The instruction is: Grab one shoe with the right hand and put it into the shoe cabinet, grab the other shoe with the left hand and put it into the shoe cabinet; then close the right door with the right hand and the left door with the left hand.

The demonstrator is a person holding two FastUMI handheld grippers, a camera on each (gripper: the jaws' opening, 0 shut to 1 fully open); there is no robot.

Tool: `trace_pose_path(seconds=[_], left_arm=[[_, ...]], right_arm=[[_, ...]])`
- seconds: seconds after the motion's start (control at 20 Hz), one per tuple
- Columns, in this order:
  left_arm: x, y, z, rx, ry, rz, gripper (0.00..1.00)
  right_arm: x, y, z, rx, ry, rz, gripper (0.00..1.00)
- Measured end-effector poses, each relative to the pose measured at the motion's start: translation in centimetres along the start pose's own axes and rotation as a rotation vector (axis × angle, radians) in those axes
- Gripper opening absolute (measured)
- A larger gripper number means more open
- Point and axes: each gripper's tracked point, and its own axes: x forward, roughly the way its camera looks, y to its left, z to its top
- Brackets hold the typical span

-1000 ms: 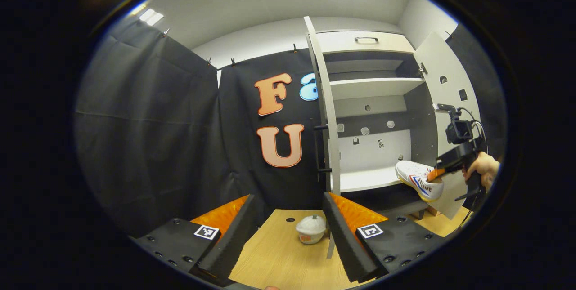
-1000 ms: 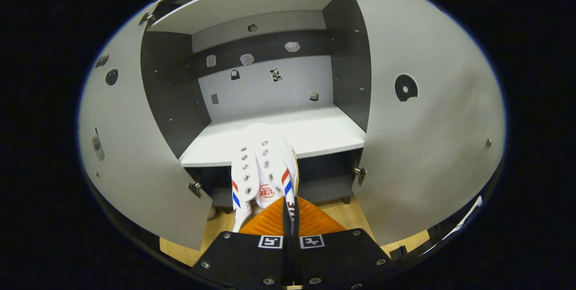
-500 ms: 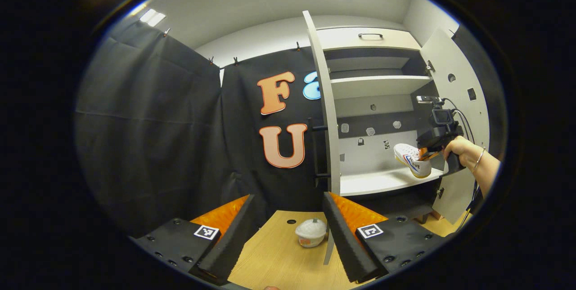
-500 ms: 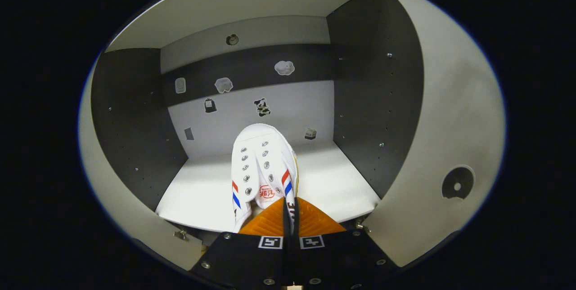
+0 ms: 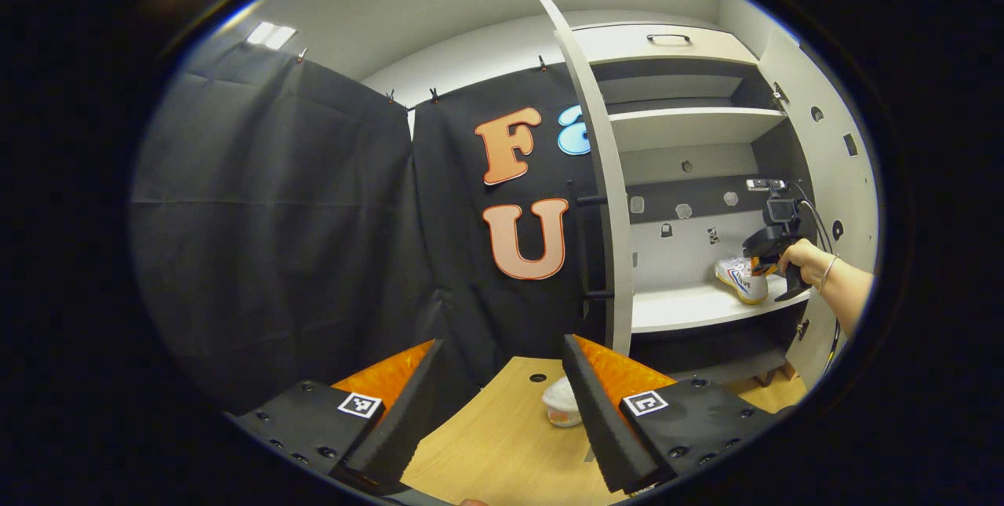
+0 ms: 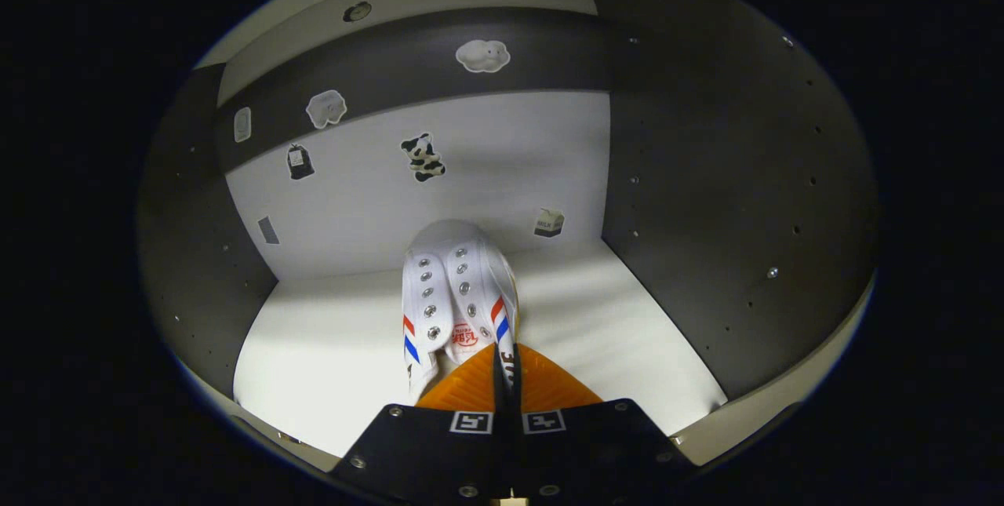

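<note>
right gripper [image 6: 502, 369] pinching white shoe [image 6: 455, 294] by its collar, toe at 12 o'clock over cabinet shelf [image 6: 329, 341]; left gripper [image 5: 502, 404] wide, second shoe [image 5: 562, 402] between fingers.

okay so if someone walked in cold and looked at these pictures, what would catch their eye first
Probably the white shoe with red and blue stripes, pinched in the right gripper over the pale lower shelf inside the shoe cabinet. Next, the little stickers dotted across its back wall. The left gripper hangs open above the wooden floor, by a small white shoe.
</note>
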Motion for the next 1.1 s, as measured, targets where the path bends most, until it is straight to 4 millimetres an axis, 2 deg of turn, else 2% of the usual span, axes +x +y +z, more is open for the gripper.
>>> trace_pose_path(seconds=[0.15,0.2,0.3,0.35,0.4,0.45,0.5,0.55,0.6,0.8,0.95,1.1], left_arm=[[0.3,-0.3,-0.1,-0.001,0.008,-0.003,0.96],[0.2,-0.4,0.0,-0.003,0.008,-0.006,0.96],[-0.2,-0.7,0.0,-0.007,0.004,-0.019,0.96],[-0.4,-0.8,0.0,-0.009,0.002,-0.026,0.96],[-0.6,-0.9,-0.2,-0.012,0.003,-0.033,0.96],[-0.9,-0.9,-0.4,-0.014,0.007,-0.041,0.96],[-1.1,-1.0,-0.5,-0.018,0.010,-0.050,0.96],[-1.5,-1.1,-0.6,-0.021,0.011,-0.062,0.96],[-1.9,-1.1,-0.7,-0.024,0.011,-0.072,0.96],[-3.3,-1.1,-2.1,-0.014,0.021,-0.113,0.96],[-4.7,-2.0,-3.6,-0.011,0.039,-0.159,0.96],[-6.0,-4.0,-6.0,0.010,0.070,-0.234,0.96]], right_arm=[[-0.4,0.3,0.1,-0.012,-0.017,0.007,0.03],[-0.9,0.5,0.7,-0.023,-0.050,0.010,0.14],[-2.8,0.0,2.1,-0.054,-0.125,-0.016,0.30],[-4.2,0.4,2.7,-0.065,-0.155,0.002,0.36],[-5.7,0.5,2.9,-0.073,-0.184,0.015,0.49],[-7.4,1.0,3.0,-0.083,-0.213,0.030,0.57],[-9.1,1.2,3.0,-0.095,-0.240,0.044,0.72],[-10.9,1.4,3.0,-0.109,-0.271,0.054,0.80],[-12.7,1.5,2.8,-0.123,-0.301,0.063,0.94],[-20.7,2.0,1.0,-0.139,-0.409,0.112,0.94],[-26.2,1.7,-1.5,-0.112,-0.452,0.154,0.94],[-30.3,0.0,-4.5,-0.096,-0.458,0.163,0.94]])
